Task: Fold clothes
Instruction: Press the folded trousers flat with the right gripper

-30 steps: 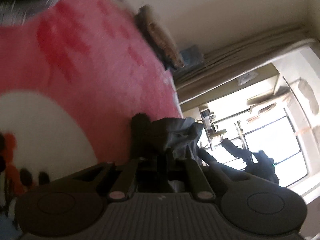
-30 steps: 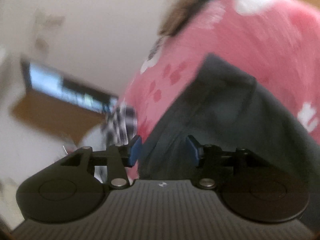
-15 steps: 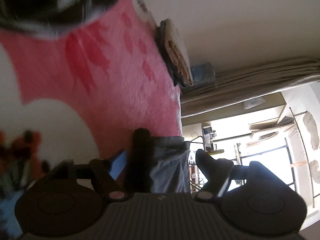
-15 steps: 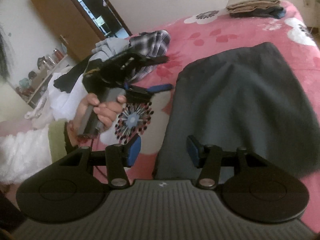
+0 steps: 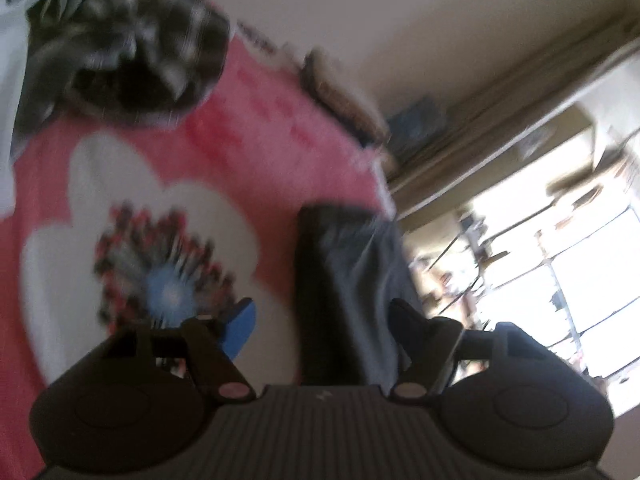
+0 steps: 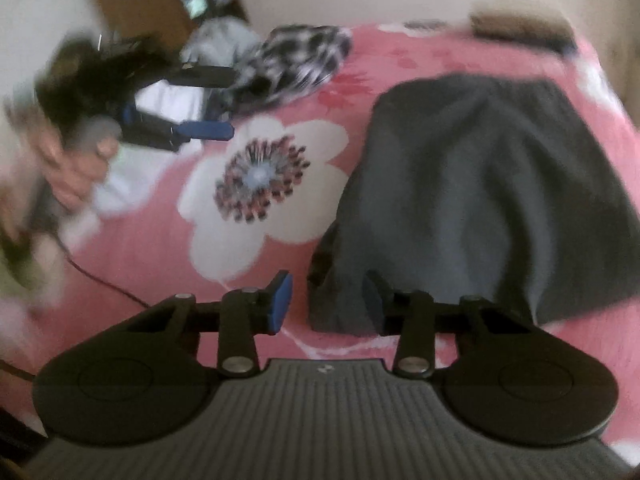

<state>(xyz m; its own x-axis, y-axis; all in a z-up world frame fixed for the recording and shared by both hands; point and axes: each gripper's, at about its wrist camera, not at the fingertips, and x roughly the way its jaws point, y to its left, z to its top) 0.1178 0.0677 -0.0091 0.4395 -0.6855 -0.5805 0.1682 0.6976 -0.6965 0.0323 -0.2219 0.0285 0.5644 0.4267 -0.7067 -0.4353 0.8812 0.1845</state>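
Note:
A dark grey garment [image 6: 472,192] lies spread flat on the pink flowered blanket [image 6: 140,264]. My right gripper [image 6: 326,302] hovers at its near left corner. Its jaws are closing, the corner sits between the blue pads, and the left pad still shows a gap. In the right wrist view a hand [image 6: 76,168] holds my left gripper [image 6: 232,103] off to the left, away from the garment. Its jaws are closing with nothing between them. In the blurred left wrist view, the garment [image 5: 344,272] lies beyond my left gripper [image 5: 322,322].
A crumpled checked cloth [image 6: 288,64] and a pale garment [image 6: 224,36] lie at the bed's far left. A folded stack [image 6: 520,28] sits at the far edge by the wall. A wooden door [image 6: 132,0] stands at the back left. A thin cable [image 6: 100,280] crosses the blanket.
My left gripper let go of the dark garment, opened and pulled back up and away. My right gripper rolled level, moved to the garment's near left corner and narrowed its jaws.

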